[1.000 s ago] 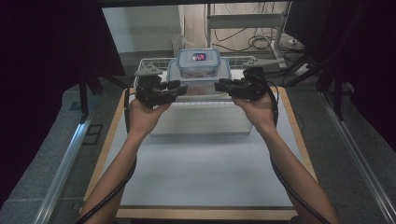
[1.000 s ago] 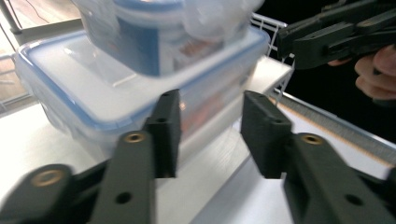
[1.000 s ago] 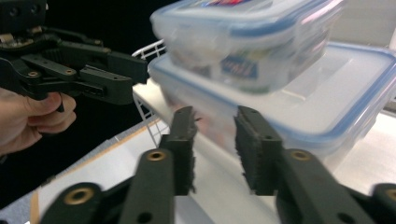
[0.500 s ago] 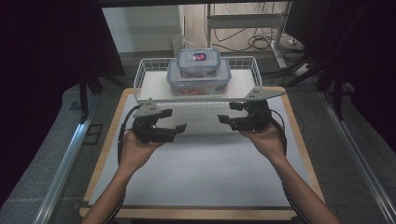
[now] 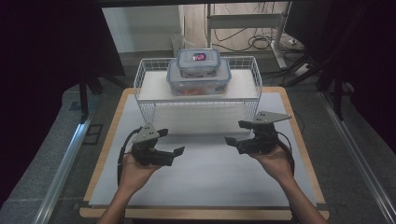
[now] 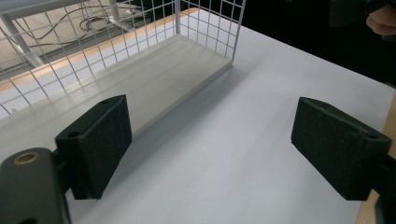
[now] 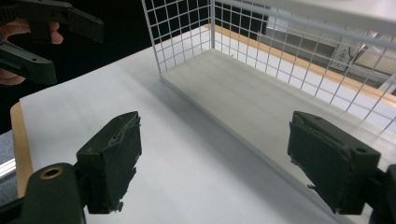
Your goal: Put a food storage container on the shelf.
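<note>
A white wire rack (image 5: 150, 87) stands at the back of the white mat (image 5: 205, 182). On its top shelf a large clear lidded container (image 5: 198, 80) carries a smaller one (image 5: 198, 58). My left gripper (image 5: 171, 141) hangs low over the mat, in front of the rack's left end. Its jaws have just been opening and stand open with nothing between them. My right gripper (image 5: 236, 132) mirrors it by the rack's right end, also just opened and empty. In the left gripper view my left gripper (image 6: 212, 140) faces the rack's lower board (image 6: 154, 79). In the right gripper view my right gripper (image 7: 210, 158) faces that lower board (image 7: 261, 102).
The mat lies on a wooden tabletop (image 5: 114, 135) with free room in front of the rack. Metal rails (image 5: 60, 163) run along both sides on the floor. Cables (image 5: 261, 42) and a table frame sit behind the rack. The left gripper (image 7: 46, 28) shows far off in the right gripper view.
Both hands came away from the sides of the stacked containers on the top shelf, moved back toward the person and down over the mat. Both pairs of jaws opened.
</note>
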`<state>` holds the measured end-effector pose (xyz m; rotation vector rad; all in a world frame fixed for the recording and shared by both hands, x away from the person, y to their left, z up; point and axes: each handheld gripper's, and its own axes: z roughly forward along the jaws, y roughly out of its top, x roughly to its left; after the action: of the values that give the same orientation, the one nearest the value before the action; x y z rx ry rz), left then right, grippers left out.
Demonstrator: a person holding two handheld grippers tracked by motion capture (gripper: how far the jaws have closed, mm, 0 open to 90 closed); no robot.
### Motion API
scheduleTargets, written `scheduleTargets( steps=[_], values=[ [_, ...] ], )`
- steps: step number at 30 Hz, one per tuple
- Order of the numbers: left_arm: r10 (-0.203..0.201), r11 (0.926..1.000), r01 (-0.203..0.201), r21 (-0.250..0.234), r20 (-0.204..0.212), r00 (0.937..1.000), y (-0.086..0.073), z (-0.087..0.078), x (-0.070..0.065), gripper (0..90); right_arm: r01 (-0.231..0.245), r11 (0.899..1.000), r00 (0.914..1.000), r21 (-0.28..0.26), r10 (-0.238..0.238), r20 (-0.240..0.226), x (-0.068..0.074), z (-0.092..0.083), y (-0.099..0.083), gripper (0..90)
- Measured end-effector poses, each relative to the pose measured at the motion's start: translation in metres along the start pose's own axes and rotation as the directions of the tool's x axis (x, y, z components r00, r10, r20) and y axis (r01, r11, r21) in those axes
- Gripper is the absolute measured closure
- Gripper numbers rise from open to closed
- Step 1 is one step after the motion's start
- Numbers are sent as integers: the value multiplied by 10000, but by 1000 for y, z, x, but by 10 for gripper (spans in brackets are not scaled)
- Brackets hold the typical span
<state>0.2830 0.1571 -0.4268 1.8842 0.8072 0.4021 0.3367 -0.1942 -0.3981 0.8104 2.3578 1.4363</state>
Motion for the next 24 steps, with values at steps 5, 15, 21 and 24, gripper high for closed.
scheduleTargets(
  steps=[5,15,21,24],
  values=[
    [-124,9998,126,-124,156,9998,-14,1,-2,106,-51,9998,10000,178,51,13,1,-1,-12,141],
    [-331,9992,336,204,-220,9992,-45,-10,-6,43,10,9992,9997,412,-20,242,8,-4,-42,52],
    [-104,9992,124,388,-509,9987,-56,-17,-13,26,-159,9991,9996,395,149,237,10,-12,-56,49],
    [-66,9988,97,483,-628,9980,-61,-20,-16,26,-192,9988,9993,459,178,318,11,-16,-63,50]
  ],
)
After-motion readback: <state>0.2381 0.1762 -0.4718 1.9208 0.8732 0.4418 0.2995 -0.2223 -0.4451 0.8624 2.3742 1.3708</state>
